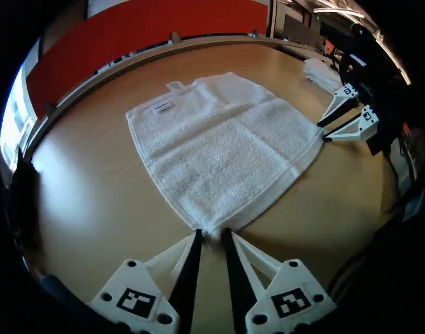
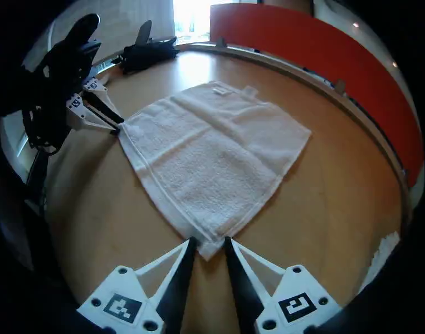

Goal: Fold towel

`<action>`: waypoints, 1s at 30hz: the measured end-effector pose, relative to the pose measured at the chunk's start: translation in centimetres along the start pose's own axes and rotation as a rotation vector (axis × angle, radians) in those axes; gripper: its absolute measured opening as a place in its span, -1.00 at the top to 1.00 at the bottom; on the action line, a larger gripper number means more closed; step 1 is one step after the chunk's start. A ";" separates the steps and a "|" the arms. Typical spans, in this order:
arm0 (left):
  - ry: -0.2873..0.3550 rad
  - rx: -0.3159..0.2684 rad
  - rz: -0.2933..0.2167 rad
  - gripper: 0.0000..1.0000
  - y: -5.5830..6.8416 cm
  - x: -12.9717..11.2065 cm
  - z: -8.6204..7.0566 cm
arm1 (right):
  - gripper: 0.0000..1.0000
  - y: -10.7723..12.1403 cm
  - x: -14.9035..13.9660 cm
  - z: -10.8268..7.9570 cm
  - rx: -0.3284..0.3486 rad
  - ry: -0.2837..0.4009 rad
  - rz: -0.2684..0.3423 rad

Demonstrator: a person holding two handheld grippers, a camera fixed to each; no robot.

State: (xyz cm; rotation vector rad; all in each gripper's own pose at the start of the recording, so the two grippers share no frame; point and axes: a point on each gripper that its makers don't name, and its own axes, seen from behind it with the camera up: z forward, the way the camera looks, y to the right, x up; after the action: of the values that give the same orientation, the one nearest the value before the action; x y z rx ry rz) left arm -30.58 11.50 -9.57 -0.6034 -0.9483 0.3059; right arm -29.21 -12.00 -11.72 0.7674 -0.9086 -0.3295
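L tongs nearly together, clamped on a towel corner: in left gripper view the white corner fills the slim gap btw both tips, touching each; right gripper view has the same L tongs far left, tips converging on that corner. R tongs a little apart w/ another towel corner lying in the gap; can't tell if both tips press on it; in left gripper view R tongs sit at the towel's right corner, tips slightly apart either side of the hem. So the two tongs sit at neighbouring corners of one edge, well apart from each other; towel spreads away from both, flat & open on the tan counter, hem band along the edges. Far part carries a sewn label & a small tag poking past the hem. Beyond the towel: counter's raised rim, then a red panel; stack of folded white cloths far right on the counter in left gripper view; dark object far left on the counter in right gripper view, by a bright window.
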 end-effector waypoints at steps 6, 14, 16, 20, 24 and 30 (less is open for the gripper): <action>0.001 -0.001 0.004 0.67 0.2 0.0 0.0 | 0.63 -0.2 0.1 -0.1 0.002 0.003 0.004; 0.000 -0.014 -0.015 0.71 0.5 0.1 -0.2 | 0.69 -0.3 0.2 -0.5 -0.006 0.011 0.000; -0.001 -0.019 -0.017 0.71 0.7 0.1 -0.3 | 0.69 -0.1 0.4 -0.6 -0.010 0.016 0.004; 0.004 -0.019 -0.019 0.72 1.1 0.3 -0.7 | 0.69 0.2 0.8 -1.0 -0.021 0.032 0.012; 0.015 -0.013 -0.034 0.72 1.1 0.8 -1.5 | 0.69 0.4 1.5 -1.8 -0.030 0.050 0.016; 0.037 -0.008 -0.064 0.72 1.2 2.0 -3.4 | 0.70 0.5 2.9 -3.6 -0.043 0.083 0.002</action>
State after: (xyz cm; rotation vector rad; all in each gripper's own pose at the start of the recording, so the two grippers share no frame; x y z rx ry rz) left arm -26.61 12.23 -10.50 -0.5828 -0.9315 0.2336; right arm -24.63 -11.64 -11.03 0.7357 -0.8217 -0.3122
